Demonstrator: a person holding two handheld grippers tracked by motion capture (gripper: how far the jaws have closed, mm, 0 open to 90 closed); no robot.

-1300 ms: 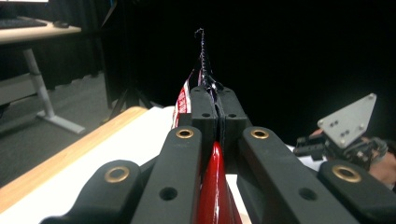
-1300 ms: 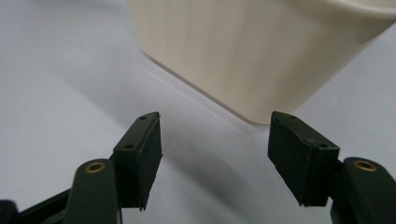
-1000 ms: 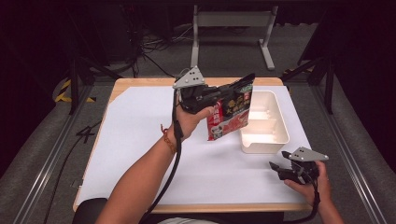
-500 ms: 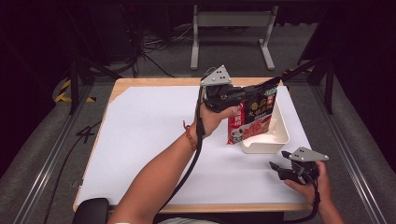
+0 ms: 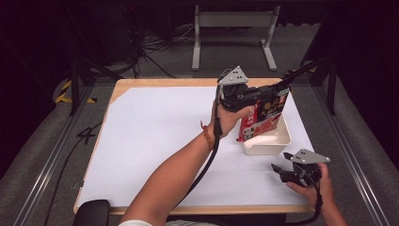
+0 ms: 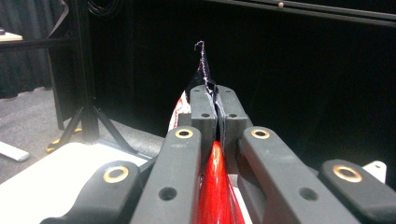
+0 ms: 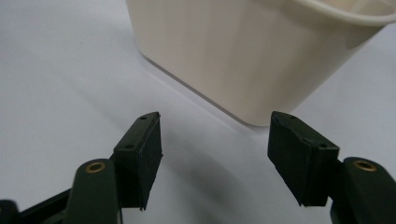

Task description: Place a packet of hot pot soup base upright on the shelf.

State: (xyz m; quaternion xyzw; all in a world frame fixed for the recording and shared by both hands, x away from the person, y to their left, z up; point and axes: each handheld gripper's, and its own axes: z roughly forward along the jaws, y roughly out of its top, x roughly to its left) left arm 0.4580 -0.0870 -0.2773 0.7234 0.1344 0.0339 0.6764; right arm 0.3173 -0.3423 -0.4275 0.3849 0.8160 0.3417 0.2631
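We cannot read the print on the glossy red, white and black foil pouch (image 5: pixel 263 115); the lettering is too small in the high view, and in the left gripper view we see the pouch (image 6: pixel 215 186) edge-on, a thin red sliver with a frayed dark top seam. Its lower end is hidden behind the wall of the cream plastic rectangular tub (image 5: pixel 267 145), so we cannot tell whether it touches the tub's floor.

The left gripper (image 5: pixel 263 94) is clamped on the pouch near its top edge, pads pressed flat against the foil, and holds it upright and slightly tilted over the tub, near the right edge of the white-covered wooden table (image 5: pixel 155 141).

The right gripper (image 5: pixel 276 168) rests near the table's front right corner, just in front of the tub (image 7: pixel 243 60). Its jaws stand apart with nothing between them.
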